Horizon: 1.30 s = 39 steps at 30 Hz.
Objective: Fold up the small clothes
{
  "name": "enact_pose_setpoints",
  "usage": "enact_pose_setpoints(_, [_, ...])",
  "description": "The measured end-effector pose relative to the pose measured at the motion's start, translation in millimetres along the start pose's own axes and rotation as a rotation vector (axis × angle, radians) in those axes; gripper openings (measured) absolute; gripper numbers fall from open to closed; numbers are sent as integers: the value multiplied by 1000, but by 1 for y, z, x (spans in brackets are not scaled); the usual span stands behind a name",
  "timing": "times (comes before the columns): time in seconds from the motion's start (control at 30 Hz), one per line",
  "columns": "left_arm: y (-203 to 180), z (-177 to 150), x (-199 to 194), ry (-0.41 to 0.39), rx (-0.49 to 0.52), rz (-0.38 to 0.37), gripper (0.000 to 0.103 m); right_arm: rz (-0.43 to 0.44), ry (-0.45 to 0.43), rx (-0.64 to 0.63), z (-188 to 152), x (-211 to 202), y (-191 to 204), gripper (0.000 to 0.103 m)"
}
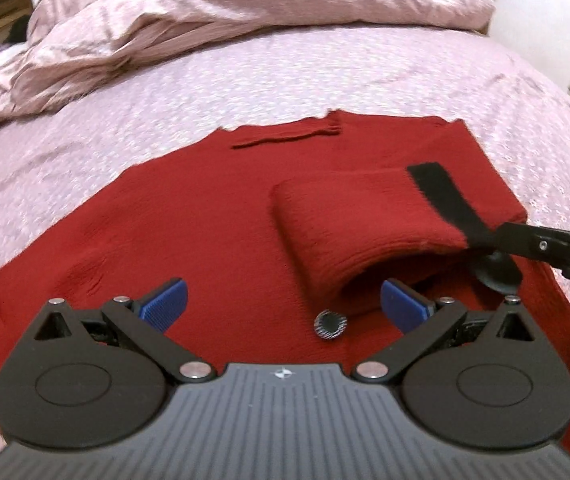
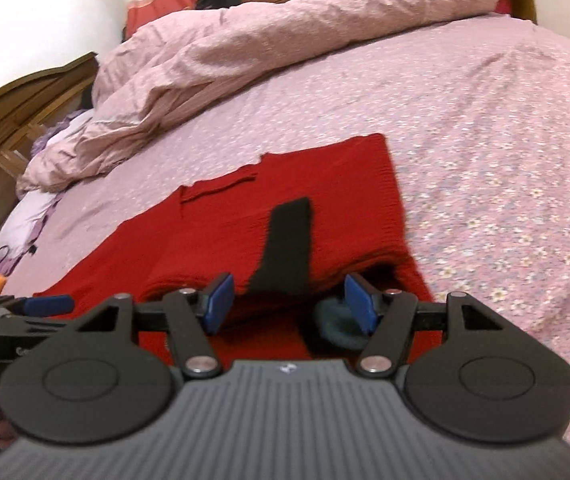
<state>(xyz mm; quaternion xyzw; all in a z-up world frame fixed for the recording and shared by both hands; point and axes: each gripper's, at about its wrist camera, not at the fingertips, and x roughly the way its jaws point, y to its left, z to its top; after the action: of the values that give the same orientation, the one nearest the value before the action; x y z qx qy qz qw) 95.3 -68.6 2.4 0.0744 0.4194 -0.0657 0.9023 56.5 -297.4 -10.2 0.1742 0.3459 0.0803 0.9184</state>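
Note:
A small red knit sweater (image 1: 189,216) lies flat on the bed, also seen in the right wrist view (image 2: 325,184). Its sleeve (image 1: 365,224) with a black cuff (image 1: 441,196) is folded over the body. My left gripper (image 1: 283,306) is open, low over the sweater's lower part, near a round black-and-white button (image 1: 330,324). My right gripper (image 2: 287,300) is open, its blue pads (image 2: 359,302) either side of the black cuff (image 2: 285,248) at the sleeve's end, not closed on it. A dark round patch (image 2: 337,324) lies under its right finger.
The bed has a pink flowered sheet (image 2: 485,160). A crumpled pink quilt (image 1: 205,20) is heaped at the far side. A wooden headboard (image 2: 13,104) and clutter stand at the left in the right wrist view. The left gripper's finger shows there (image 2: 45,303).

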Motion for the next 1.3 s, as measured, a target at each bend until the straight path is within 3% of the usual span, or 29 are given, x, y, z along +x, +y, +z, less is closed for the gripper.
enact_pose_setpoints(0.37, [-46,11,25,-65,174,61,103,-36,-18,63,1,-1,-22,64])
enact_pose_setpoints(0.8, [-50,13,40,-107,197,13,102,-60,-20,96,-2,0,-34,64])
enact_pose_setpoints(1.13, [-43,12,28,-167,159,-48,76,-65,-19,110,-3,0,-34,63])
enact_pose_setpoints(1.3, [-41,13,28,-174,147,-55,75,-64,-19,114,-3,1,-35,63])
